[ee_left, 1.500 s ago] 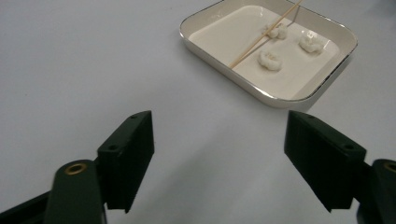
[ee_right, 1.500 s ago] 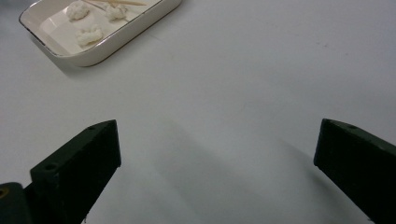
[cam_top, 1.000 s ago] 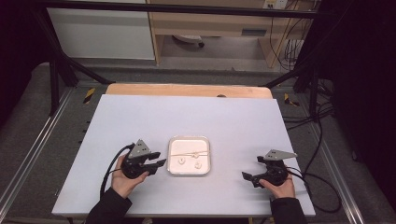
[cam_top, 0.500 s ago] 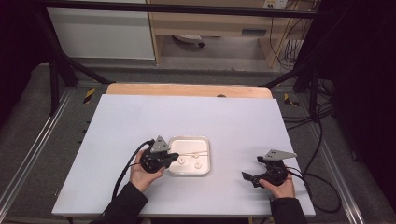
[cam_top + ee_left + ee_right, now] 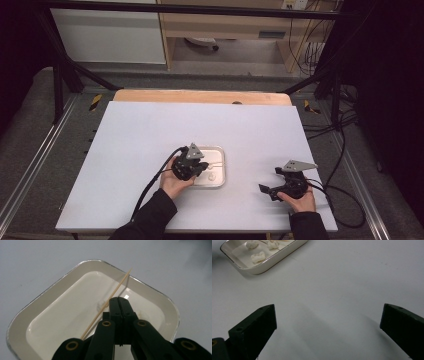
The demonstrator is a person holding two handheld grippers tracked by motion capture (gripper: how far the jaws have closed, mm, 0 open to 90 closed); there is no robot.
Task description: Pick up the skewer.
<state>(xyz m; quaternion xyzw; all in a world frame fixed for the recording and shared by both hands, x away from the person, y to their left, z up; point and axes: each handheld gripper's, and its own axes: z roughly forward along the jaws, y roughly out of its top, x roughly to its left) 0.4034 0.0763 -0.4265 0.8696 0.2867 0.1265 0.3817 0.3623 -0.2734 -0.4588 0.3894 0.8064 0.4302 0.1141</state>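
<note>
A shallow white dish (image 5: 223, 152) with a thin gold rim (image 5: 155, 291) sits on the white table. A thin wooden stick (image 5: 120, 283) lies slanted in it, one end over the rim. My left gripper (image 5: 199, 168) hovers over the dish's left part, jaws pressed together (image 5: 119, 300); the stick runs just beside them, not between. Small white lumps (image 5: 258, 257) lie in the dish (image 5: 262, 266). My right gripper (image 5: 267, 191) rests near the table's front right, jaws wide apart (image 5: 328, 317) over bare tabletop.
The white tabletop (image 5: 150, 130) has a wooden strip (image 5: 200, 96) along its far edge. Metal frame rails (image 5: 45, 145) run down both sides. Cables (image 5: 340, 150) hang off the right side, and one trails from each gripper.
My left hand has moved right, from beside the dish's left edge to over the dish. My right hand has stayed put.
</note>
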